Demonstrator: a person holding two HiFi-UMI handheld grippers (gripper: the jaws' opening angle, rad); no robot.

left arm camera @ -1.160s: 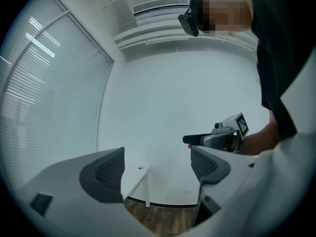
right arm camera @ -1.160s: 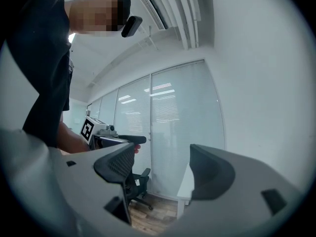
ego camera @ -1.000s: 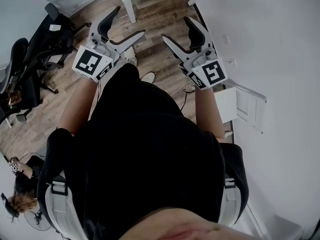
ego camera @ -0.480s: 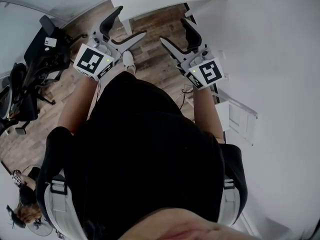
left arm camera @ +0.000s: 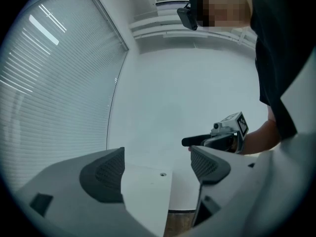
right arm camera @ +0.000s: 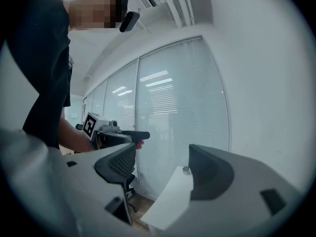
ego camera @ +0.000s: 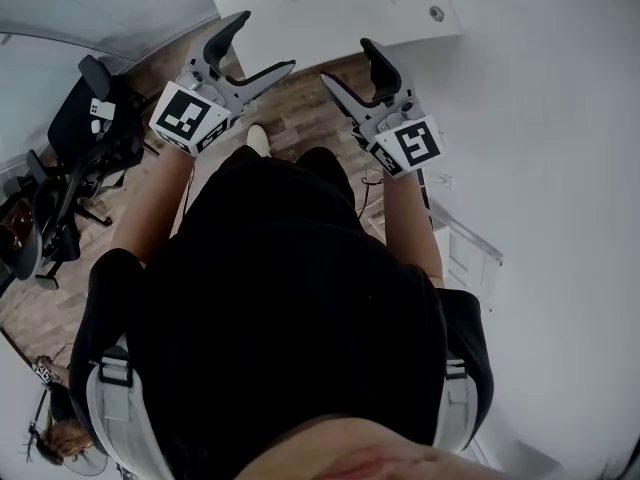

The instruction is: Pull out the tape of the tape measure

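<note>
left tool [ego camera: 262, 43]: grey plastic, jaws spread, nothing between.
right tool [ego camera: 345, 60]: same grey plastic, spread, empty.
worktop [ego camera: 340, 8]: flat white board, just ahead of both.
tape measure: in no view.
step tip: probably still approaching; find case first, one tool pins it, the other pulls the tape end.

1. Small round grey object [ego camera: 436, 13], darker at centre, lying flat on white table [ego camera: 340, 13] near its right corner.
2. Too small to confirm as tape measure.
</note>
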